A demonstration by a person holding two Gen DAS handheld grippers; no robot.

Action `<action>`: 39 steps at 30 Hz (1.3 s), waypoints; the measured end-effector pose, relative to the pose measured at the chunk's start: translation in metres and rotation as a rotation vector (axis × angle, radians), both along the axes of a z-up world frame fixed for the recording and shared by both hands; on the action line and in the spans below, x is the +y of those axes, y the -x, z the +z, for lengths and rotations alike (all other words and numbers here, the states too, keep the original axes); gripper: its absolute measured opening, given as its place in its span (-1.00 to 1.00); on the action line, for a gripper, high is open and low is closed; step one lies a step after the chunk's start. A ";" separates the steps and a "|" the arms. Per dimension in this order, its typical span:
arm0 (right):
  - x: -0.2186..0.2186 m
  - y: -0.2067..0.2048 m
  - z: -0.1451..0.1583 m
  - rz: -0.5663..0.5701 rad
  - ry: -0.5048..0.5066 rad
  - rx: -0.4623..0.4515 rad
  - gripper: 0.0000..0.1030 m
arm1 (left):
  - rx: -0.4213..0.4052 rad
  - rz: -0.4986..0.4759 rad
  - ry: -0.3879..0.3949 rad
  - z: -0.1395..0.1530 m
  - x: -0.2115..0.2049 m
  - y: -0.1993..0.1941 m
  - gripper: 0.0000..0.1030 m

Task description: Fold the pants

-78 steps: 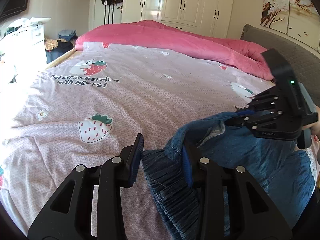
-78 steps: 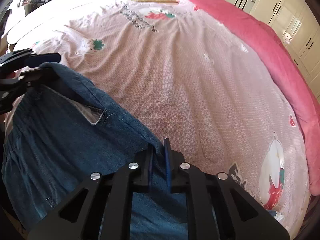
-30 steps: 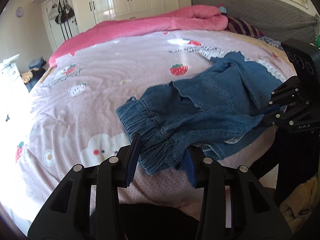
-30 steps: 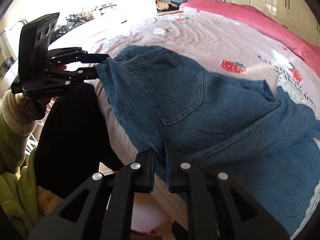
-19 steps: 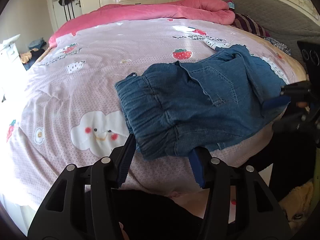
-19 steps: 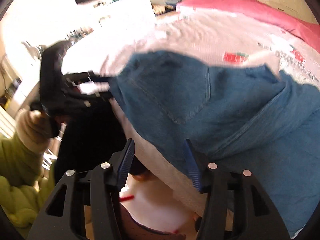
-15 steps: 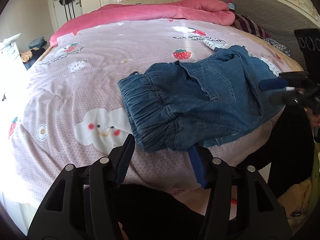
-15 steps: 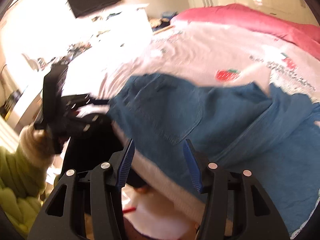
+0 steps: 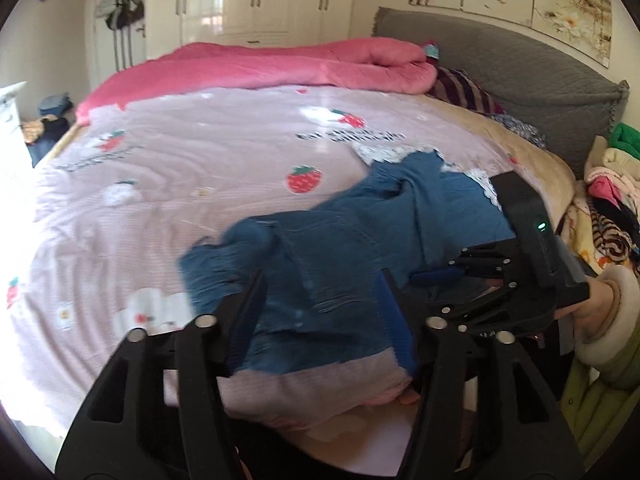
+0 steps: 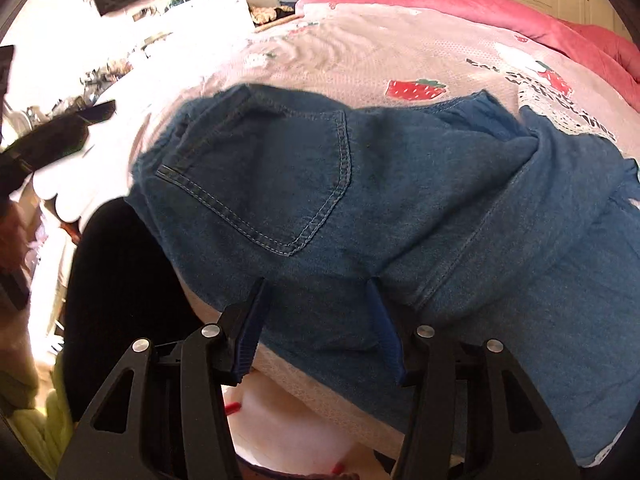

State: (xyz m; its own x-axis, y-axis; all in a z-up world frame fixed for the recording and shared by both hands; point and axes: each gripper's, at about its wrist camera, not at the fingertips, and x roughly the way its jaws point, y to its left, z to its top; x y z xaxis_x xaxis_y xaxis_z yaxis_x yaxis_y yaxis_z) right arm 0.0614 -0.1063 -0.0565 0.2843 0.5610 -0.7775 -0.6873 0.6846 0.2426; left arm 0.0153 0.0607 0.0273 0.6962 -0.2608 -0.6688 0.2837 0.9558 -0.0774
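Observation:
Blue denim pants (image 9: pixel 340 248) lie spread on the pink strawberry bedsheet (image 9: pixel 200 168) near the bed's front edge, back pocket (image 10: pixel 280 176) facing up. My left gripper (image 9: pixel 320 312) is open, its fingers straddling the waistband end just above the cloth. My right gripper (image 10: pixel 320 312) is open and empty over the pants' front edge; it also shows in the left wrist view (image 9: pixel 472 276). The left gripper shows blurred in the right wrist view (image 10: pixel 60 132).
A rolled pink duvet (image 9: pixel 260 68) lies along the far side of the bed. A grey headboard (image 9: pixel 500 64) and a pile of clothes (image 9: pixel 612 192) are at the right. White wardrobes (image 9: pixel 256 4) stand behind. The bed edge (image 10: pixel 340 396) is just below the grippers.
Both grippers let go of the pants, which now lie on the bed. My right gripper went from shut on the denim to open. Both views have shifted over the pants.

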 end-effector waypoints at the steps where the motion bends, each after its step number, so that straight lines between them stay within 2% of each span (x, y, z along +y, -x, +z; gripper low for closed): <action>1: -0.007 0.002 0.004 -0.004 -0.010 -0.003 -0.04 | 0.024 -0.011 0.005 -0.006 -0.007 -0.005 -0.63; 3: -0.015 0.005 0.020 -0.025 -0.023 -0.021 -0.04 | 0.074 -0.030 0.021 -0.021 -0.018 -0.017 -0.65; 6: -0.038 0.003 0.030 -0.083 -0.037 -0.042 -0.04 | 0.114 -0.048 0.003 -0.039 -0.032 -0.026 -0.70; 8: -0.052 0.000 0.032 -0.119 -0.047 -0.041 -0.04 | 0.131 -0.046 -0.028 -0.050 -0.038 -0.030 -0.70; 10: -0.063 -0.007 0.032 -0.157 -0.048 -0.045 -0.04 | 0.183 -0.022 -0.063 -0.069 -0.041 -0.037 -0.70; 11: -0.066 -0.010 0.032 -0.175 -0.047 -0.039 -0.04 | 0.212 -0.010 -0.059 -0.079 -0.039 -0.041 -0.70; 13: -0.072 -0.017 0.027 -0.204 -0.050 -0.021 -0.04 | 0.212 -0.004 -0.011 -0.088 -0.032 -0.043 -0.71; 18: -0.078 -0.020 0.024 -0.221 -0.059 -0.004 -0.03 | 0.202 0.005 0.056 -0.088 -0.023 -0.041 -0.70; 20: -0.081 -0.018 0.029 -0.218 -0.074 -0.021 0.04 | 0.189 0.003 0.119 -0.075 -0.018 -0.032 -0.51; 21: -0.083 -0.016 0.032 -0.220 -0.077 -0.030 0.10 | 0.171 0.000 0.149 -0.067 -0.017 -0.027 -0.10; 22: -0.085 -0.015 0.035 -0.224 -0.079 -0.038 0.11 | 0.154 -0.002 0.162 -0.059 -0.019 -0.024 0.13; 24: -0.088 -0.015 0.041 -0.239 -0.086 -0.053 0.12 | 0.113 -0.021 0.142 -0.043 -0.028 -0.018 0.17; 27: -0.098 -0.018 0.048 -0.270 -0.099 -0.070 0.16 | 0.071 -0.072 0.157 -0.024 -0.042 -0.014 0.18; 30: -0.110 -0.021 0.055 -0.305 -0.100 -0.085 0.21 | 0.091 -0.141 0.198 -0.020 -0.060 -0.021 0.19; 32: -0.120 -0.023 0.060 -0.332 -0.103 -0.099 0.24 | 0.119 -0.172 0.202 -0.025 -0.074 -0.028 0.19; 35: -0.134 -0.028 0.070 -0.369 -0.107 -0.121 0.29 | 0.185 -0.229 0.259 -0.037 -0.094 -0.043 0.19; 39: -0.143 -0.036 0.076 -0.383 -0.094 -0.139 0.33 | 0.301 -0.215 0.278 -0.061 -0.110 -0.071 -0.09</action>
State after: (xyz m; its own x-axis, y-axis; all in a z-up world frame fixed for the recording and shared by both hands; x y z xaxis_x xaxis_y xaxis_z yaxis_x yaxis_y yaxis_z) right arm 0.0979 -0.2493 0.0200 0.5849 0.4610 -0.6673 -0.4180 0.8764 0.2390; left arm 0.0858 -0.0498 -0.0341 0.3927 -0.5760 -0.7170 0.3988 0.8091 -0.4316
